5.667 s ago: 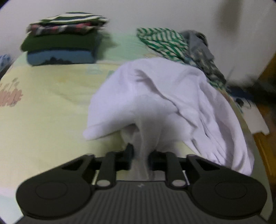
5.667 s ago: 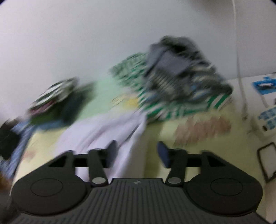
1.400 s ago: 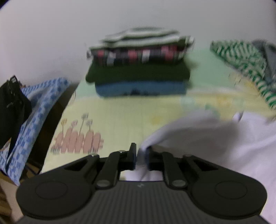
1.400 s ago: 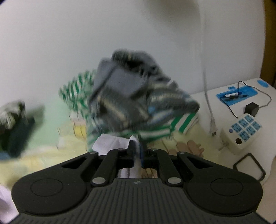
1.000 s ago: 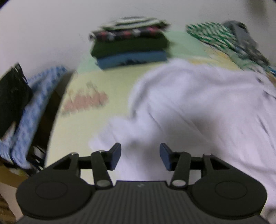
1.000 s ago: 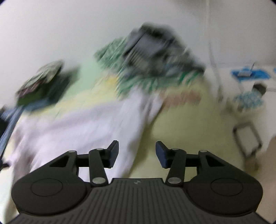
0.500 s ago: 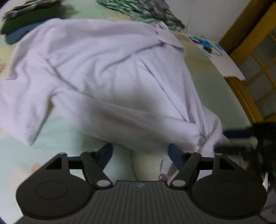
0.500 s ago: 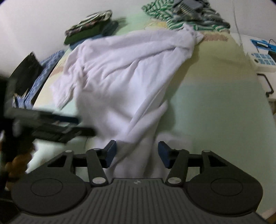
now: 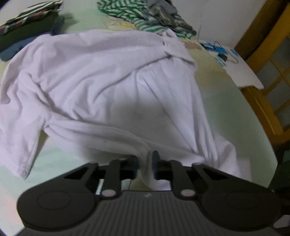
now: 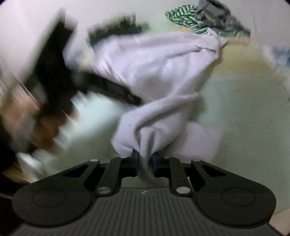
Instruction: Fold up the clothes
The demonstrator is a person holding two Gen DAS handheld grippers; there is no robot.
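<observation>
Left wrist view: the left gripper (image 9: 145, 163) has its jaws drawn narrow on a bunched fold at the near hem of the white shirt (image 9: 108, 81). The shirt lies spread on the bed (image 9: 226, 101), running straight away from this gripper; its long axis goes from the pinched hem to the collar (image 9: 178, 52) at the far end. One short sleeve (image 9: 20, 138) lies flat to the left. Beyond the collar sits a loose heap of unfolded clothes (image 9: 145, 16), and at far left a folded stack (image 9: 27, 16). A white side table (image 9: 241, 72) stands to the right of the bed.

Right wrist view: the right gripper (image 10: 145, 161) is likewise closed narrow on a twisted gather of the white shirt (image 10: 154, 63), which rises from its jaws and stretches up and away toward the unfolded clothes (image 10: 199, 16). The left gripper (image 10: 112, 90) shows to the left as a blurred dark shape, held by a hand (image 10: 39, 127); its grip cannot be read from this view.

Assessment: both grippers hold the same near end of the garment, with the body of it lying ahead of both. The hem between them is gathered, not taut. Whether the grippers are about to flatten it or carry the hem toward the collar cannot be determined.
</observation>
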